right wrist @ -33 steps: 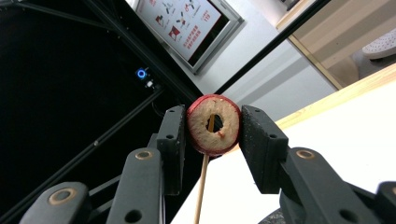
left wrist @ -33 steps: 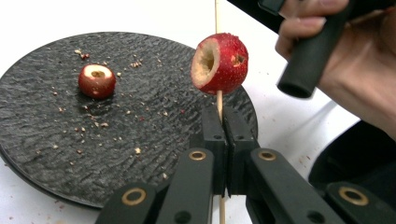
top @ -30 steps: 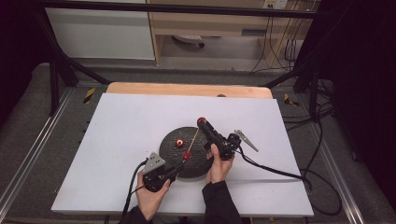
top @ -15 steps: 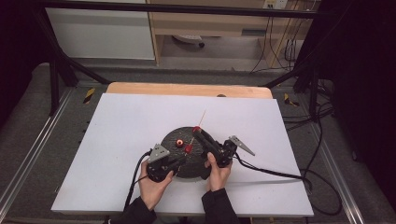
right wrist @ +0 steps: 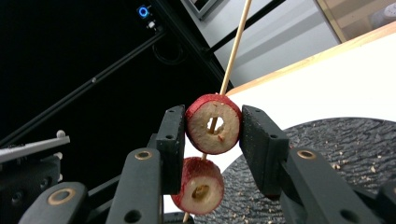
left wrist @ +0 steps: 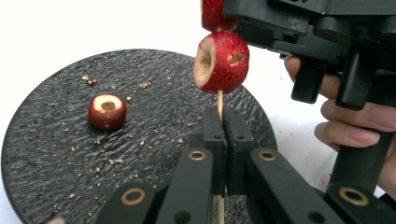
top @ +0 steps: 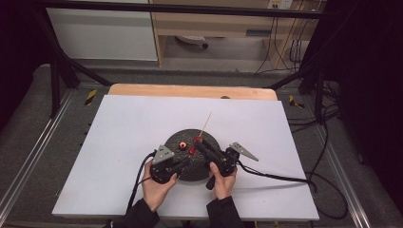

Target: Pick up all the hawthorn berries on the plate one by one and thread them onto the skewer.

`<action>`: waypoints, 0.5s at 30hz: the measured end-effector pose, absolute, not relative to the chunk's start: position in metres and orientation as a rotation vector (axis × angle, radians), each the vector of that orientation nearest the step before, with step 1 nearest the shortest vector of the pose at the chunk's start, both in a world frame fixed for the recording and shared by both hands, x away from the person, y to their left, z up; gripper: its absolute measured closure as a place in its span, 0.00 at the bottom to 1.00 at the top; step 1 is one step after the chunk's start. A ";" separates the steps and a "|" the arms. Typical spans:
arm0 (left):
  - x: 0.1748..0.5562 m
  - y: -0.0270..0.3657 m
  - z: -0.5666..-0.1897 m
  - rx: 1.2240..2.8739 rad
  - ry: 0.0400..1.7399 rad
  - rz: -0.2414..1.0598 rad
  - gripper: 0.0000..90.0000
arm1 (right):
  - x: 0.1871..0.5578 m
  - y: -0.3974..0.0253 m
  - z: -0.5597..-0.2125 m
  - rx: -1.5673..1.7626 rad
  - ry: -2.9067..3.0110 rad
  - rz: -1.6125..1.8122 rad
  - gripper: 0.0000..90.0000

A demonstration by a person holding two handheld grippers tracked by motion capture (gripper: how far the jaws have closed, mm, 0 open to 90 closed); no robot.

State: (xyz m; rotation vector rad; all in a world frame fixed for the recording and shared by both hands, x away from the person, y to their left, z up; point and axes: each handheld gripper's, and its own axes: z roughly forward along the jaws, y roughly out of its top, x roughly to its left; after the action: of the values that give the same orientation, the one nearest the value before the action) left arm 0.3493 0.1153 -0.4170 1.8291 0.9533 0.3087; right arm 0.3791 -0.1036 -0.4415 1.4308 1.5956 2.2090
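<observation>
No readable labels or writing. Left gripper (left wrist: 223,140): jaws closed on wooden skewer (left wrist: 219,102), centre frame. Right gripper (right wrist: 212,126): jaws clamped on upper red fruit ring (right wrist: 213,123) threaded on the skewer; second ring (right wrist: 198,184) just below. Third fruit piece (left wrist: 107,111) lies left on black round plate (left wrist: 42,154), over white table (top: 119,123).
</observation>
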 end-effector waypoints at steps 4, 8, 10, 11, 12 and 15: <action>0.349 0.117 -0.417 1.835 0.947 0.312 0.98 | 0.378 -0.105 -0.439 1.427 1.617 2.196 0.64; 0.348 0.123 -0.418 1.837 0.948 0.312 0.98 | 0.377 -0.110 -0.433 1.395 1.636 2.160 0.54; 0.347 0.128 -0.418 1.846 0.944 0.306 0.98 | 0.377 -0.113 -0.428 1.375 1.666 2.122 0.47; 0.347 0.130 -0.418 1.849 0.944 0.305 0.98 | 0.377 -0.115 -0.427 1.372 1.684 2.101 0.42; 0.346 0.134 -0.417 1.854 0.944 0.306 0.98 | 0.377 -0.117 -0.425 1.365 1.711 2.078 0.38; 0.346 0.144 -0.417 1.869 0.938 0.303 0.98 | 0.378 -0.123 -0.423 1.325 1.815 1.964 0.28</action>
State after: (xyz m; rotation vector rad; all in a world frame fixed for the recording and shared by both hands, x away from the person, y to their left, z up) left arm 0.3457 0.1445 -0.4166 1.8692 0.9383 0.3032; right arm 0.3778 -0.1232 -0.4233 1.3247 1.8152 1.9643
